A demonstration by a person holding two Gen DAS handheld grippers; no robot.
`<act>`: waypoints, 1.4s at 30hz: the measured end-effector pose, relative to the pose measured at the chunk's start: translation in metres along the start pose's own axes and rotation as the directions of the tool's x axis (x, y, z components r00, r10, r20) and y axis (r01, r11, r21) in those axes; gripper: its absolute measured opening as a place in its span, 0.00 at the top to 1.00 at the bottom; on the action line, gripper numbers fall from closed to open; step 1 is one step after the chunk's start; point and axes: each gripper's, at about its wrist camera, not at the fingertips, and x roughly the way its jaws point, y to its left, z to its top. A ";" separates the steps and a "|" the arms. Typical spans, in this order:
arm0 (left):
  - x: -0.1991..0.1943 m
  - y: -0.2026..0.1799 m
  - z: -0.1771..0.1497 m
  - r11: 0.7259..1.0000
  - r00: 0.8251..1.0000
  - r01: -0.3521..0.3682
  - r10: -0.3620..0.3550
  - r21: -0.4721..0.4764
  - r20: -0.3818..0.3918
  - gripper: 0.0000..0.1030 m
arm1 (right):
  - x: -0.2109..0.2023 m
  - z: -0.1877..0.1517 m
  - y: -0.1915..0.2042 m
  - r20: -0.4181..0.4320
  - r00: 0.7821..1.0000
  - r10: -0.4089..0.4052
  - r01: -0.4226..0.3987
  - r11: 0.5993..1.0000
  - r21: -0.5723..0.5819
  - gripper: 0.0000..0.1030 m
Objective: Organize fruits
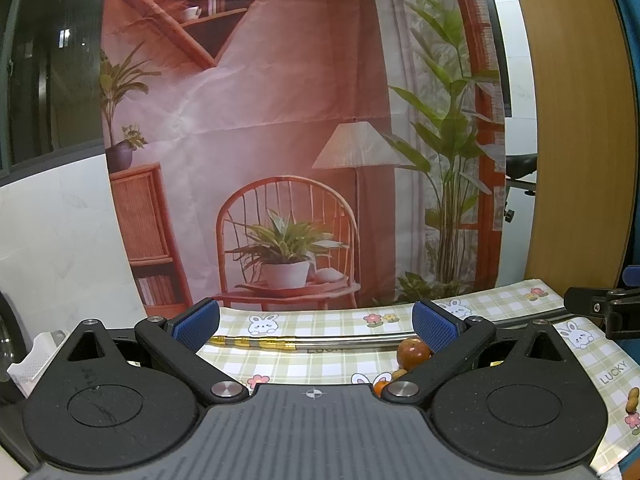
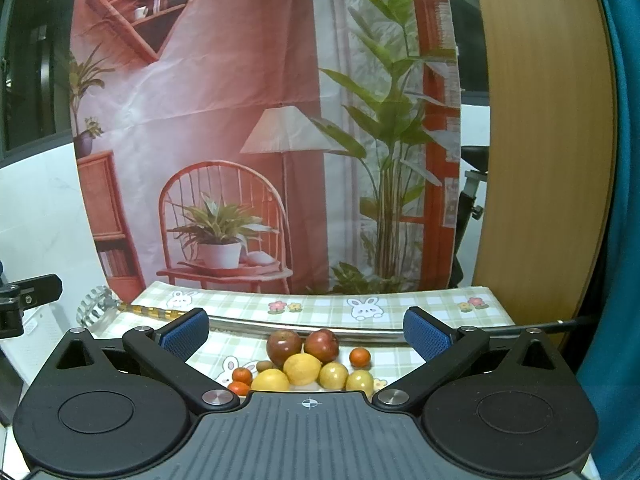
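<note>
A: How do the right tongs (image 2: 306, 330) stand?
B: Spread wide with nothing between the blue pads (image 2: 426, 336). Under them, on the bench's checked cloth (image 2: 320, 308), sits a cluster of fruit: two red apples (image 2: 284, 346), lemons (image 2: 303, 368) in front, a tangerine (image 2: 359, 357) at 3 o'clock of the apples.

A: And the left tongs (image 1: 316, 326)?
B: Also wide apart and empty. One apple (image 1: 413, 353) lies at 3 o'clock, just beside the right pad. A metal bar (image 1: 340, 341) crosses the cloth behind.
</note>
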 end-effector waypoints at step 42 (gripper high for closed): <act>-0.009 0.000 -0.001 0.999 0.998 0.041 -0.041 -0.003 0.042 0.00 | -0.006 0.004 0.002 0.029 1.000 -0.009 0.009 1.000 -0.018 0.00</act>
